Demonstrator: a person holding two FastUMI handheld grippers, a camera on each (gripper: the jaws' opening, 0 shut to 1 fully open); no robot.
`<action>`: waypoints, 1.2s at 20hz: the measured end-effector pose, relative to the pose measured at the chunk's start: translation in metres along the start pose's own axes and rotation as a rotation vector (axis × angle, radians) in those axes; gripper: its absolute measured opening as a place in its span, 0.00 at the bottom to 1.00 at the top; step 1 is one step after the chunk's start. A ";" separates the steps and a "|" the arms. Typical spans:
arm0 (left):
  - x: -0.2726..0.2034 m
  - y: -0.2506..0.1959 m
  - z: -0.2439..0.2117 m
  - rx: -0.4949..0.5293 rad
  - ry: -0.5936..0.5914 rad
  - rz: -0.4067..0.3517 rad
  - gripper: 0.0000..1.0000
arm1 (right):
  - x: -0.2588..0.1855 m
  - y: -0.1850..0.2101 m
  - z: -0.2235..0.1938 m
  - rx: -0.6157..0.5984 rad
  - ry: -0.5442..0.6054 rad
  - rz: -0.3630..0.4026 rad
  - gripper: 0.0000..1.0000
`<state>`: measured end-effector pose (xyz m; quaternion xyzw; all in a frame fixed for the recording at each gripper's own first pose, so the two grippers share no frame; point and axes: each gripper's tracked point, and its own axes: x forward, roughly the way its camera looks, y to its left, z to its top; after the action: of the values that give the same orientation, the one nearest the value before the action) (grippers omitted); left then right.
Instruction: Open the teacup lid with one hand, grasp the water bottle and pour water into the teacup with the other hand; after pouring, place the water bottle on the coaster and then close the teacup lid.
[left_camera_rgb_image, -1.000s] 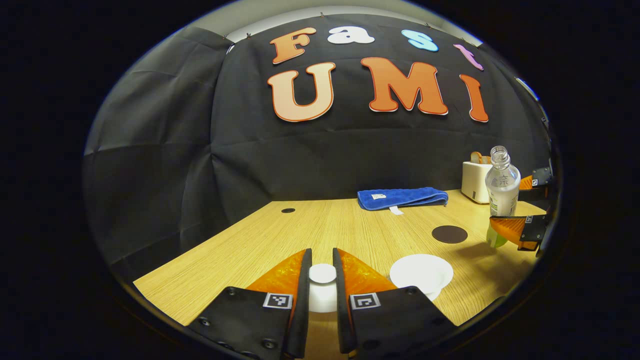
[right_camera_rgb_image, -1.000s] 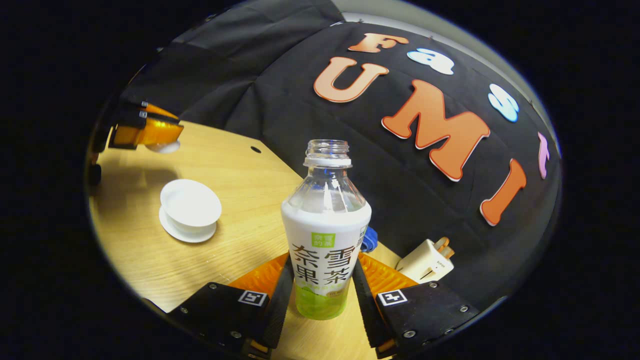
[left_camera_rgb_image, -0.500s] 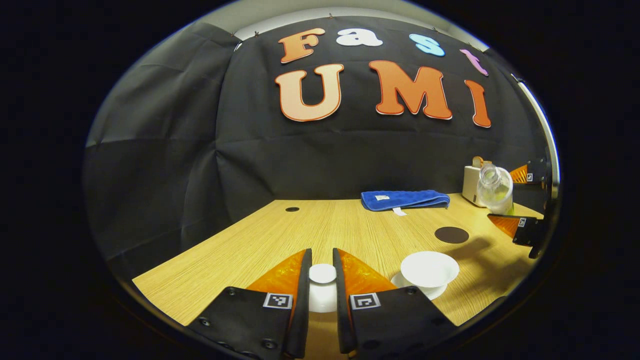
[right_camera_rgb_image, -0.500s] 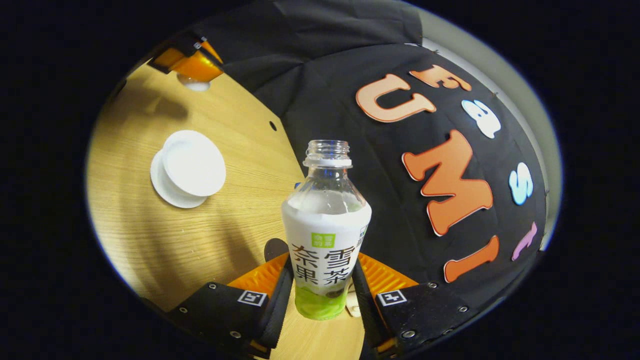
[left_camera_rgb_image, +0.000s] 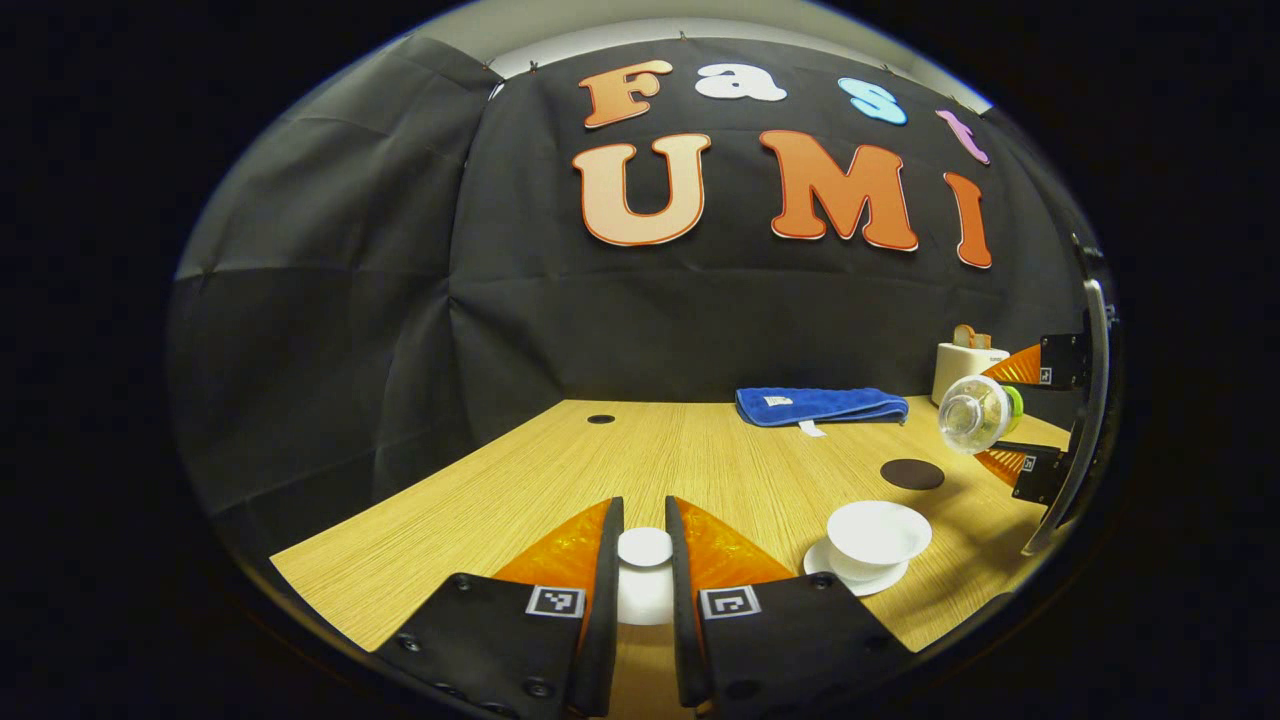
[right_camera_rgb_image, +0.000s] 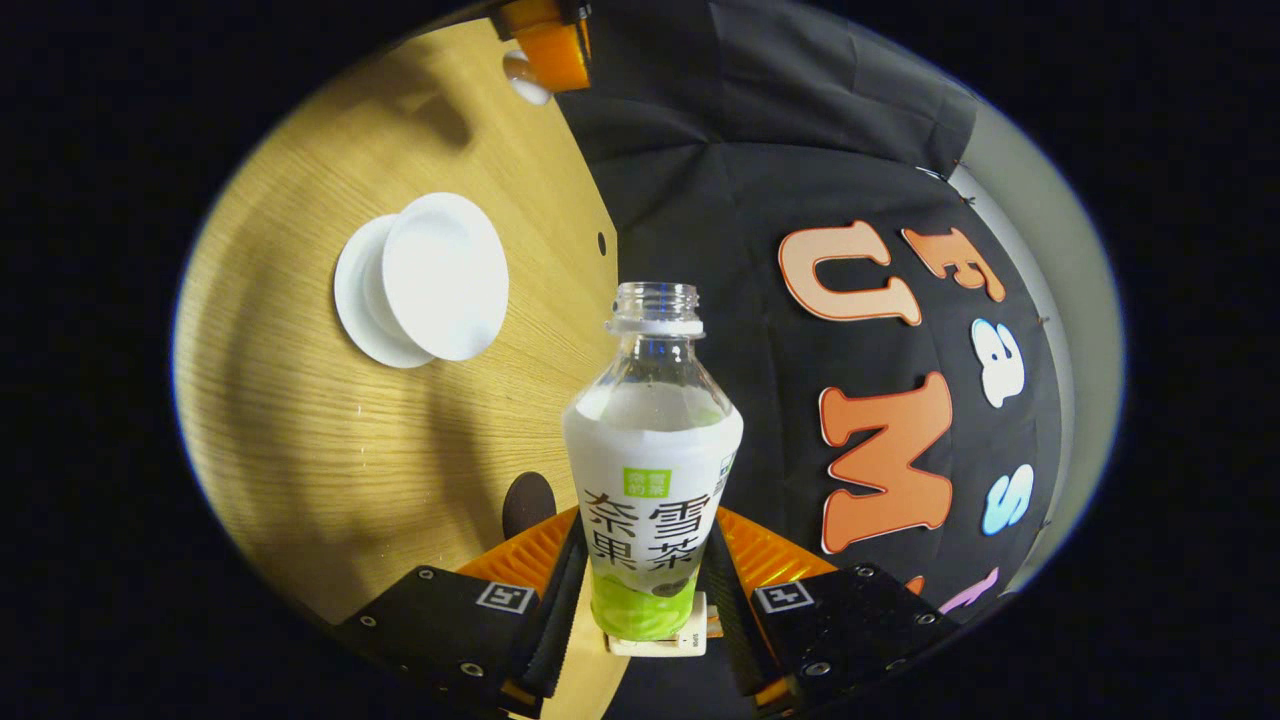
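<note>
The right gripper (right_camera_rgb_image: 640, 600) clamped the uncapped water bottle (right_camera_rgb_image: 652, 460) low on its label, a thin, probably squashy plastic wall. The left gripper (left_camera_rgb_image: 643, 570) pinched the small teacup lid (left_camera_rgb_image: 645, 548), likely brittle and slick, clear of the open teacup (left_camera_rgb_image: 878, 530).

Cloth-walled recording booth (left_camera_rgb_image: 330, 300), wooden table (left_camera_rgb_image: 560, 480)

Left gripper (left_camera_rgb_image: 645, 560): black plates with screws, checkered square markers, ribbed orange fingers (left_camera_rgb_image: 570, 545).
Right gripper (right_camera_rgb_image: 645, 590): had the same black-and-orange build.
</note>
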<state>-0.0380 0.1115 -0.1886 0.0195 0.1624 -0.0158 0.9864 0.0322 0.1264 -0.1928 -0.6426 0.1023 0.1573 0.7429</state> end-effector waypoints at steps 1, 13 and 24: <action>0.000 0.001 0.000 -0.001 0.001 0.000 0.28 | 0.003 -0.001 0.001 -0.037 -0.005 -0.009 0.65; -0.001 0.015 -0.008 -0.004 0.017 0.001 0.27 | 0.015 -0.004 0.012 -0.276 -0.074 -0.048 0.65; -0.002 0.022 -0.004 -0.019 0.009 -0.004 0.28 | 0.021 -0.032 0.012 -0.417 -0.105 -0.139 0.65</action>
<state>-0.0404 0.1338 -0.1911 0.0098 0.1671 -0.0163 0.9857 0.0624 0.1361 -0.1689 -0.7786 -0.0154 0.1567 0.6075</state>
